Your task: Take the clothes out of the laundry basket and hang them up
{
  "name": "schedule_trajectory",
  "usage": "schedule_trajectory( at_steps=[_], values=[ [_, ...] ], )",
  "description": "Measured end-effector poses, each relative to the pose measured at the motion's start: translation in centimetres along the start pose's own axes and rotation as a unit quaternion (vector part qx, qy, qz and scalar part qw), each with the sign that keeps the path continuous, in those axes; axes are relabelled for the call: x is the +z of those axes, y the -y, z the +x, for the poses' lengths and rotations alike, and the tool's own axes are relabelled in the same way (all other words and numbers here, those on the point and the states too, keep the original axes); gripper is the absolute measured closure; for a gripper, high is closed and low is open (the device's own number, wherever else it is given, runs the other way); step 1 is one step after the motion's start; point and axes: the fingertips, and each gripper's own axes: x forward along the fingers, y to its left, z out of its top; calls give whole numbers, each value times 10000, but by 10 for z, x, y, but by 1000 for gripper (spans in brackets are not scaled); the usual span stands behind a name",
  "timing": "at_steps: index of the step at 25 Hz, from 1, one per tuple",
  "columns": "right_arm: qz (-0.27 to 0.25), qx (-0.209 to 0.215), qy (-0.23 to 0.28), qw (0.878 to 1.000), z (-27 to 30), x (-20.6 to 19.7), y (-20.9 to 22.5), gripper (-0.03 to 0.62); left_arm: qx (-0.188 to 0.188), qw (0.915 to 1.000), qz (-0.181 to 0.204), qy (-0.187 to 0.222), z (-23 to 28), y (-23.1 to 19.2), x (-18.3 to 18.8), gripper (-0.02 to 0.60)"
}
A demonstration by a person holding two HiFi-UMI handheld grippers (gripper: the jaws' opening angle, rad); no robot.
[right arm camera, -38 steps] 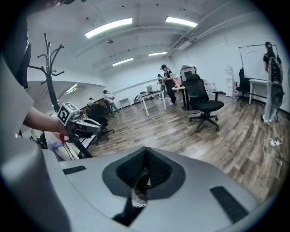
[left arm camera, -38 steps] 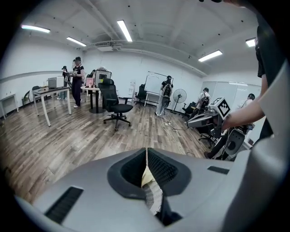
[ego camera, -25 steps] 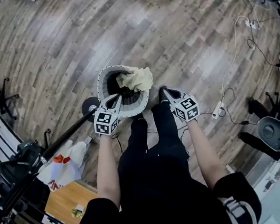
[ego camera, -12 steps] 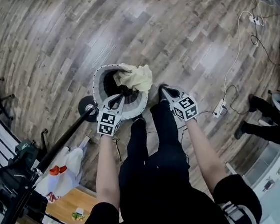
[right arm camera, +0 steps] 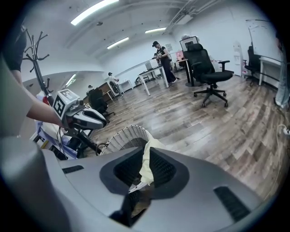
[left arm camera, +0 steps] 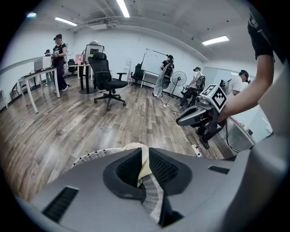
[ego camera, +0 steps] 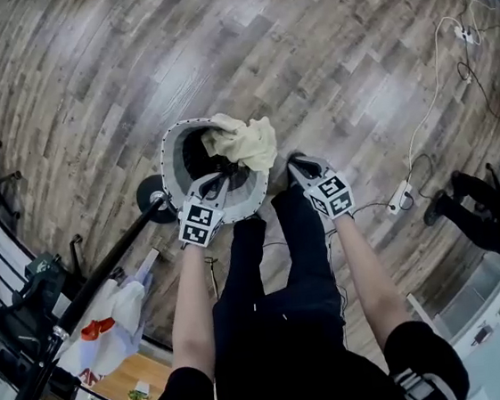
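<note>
Well, arms down: left jaws pinch cloth; right jaws, just opening, straddle it.

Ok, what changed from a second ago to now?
Both grippers sank toward the white laundry basket: the left gripper, jaws shut, now reaches over its near rim; the right gripper is beside it, jaws just opening, gripping nothing, the cream cloth showing beyond their gap. Nothing was taken hold of. Basket and cloth on its rim stayed put.
</note>
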Motion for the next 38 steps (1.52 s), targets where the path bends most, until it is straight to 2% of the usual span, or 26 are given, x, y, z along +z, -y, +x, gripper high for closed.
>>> schedule_trajectory(
  at_steps=[6,12,18,23,31,33,35,37,38],
  values=[
    [-337,163,-101,9992,35,-15,5,523,-24,9999,-27,-168,37,-15,-34,485],
    [-629,324,-374,9968,65,-47,21,499,-46,9996,48,-282,82,-20,-60,468],
    [-802,328,-602,9944,98,-84,41,476,-74,9985,256,-486,129,-27,-95,457],
    [-937,325,-728,9924,128,-113,53,436,-196,9932,741,-881,161,-33,-132,456],
    [-1256,266,-802,9885,165,-135,56,434,-263,9896,1025,-976,187,-42,-153,456],
    [-1321,239,-765,9880,170,-135,57,434,-262,9902,1000,-934,190,-42,-155,456],
    [-1411,199,-679,9875,173,-130,56,458,-303,9931,783,-813,191,-41,-153,457],
    [-1479,239,-582,9870,174,-124,48,560,-341,9955,534,-703,188,-41,-150,516],
    [-1480,279,-552,9870,173,-122,43,586,-346,9962,442,-670,185,-41,-148,547]
  ],
)
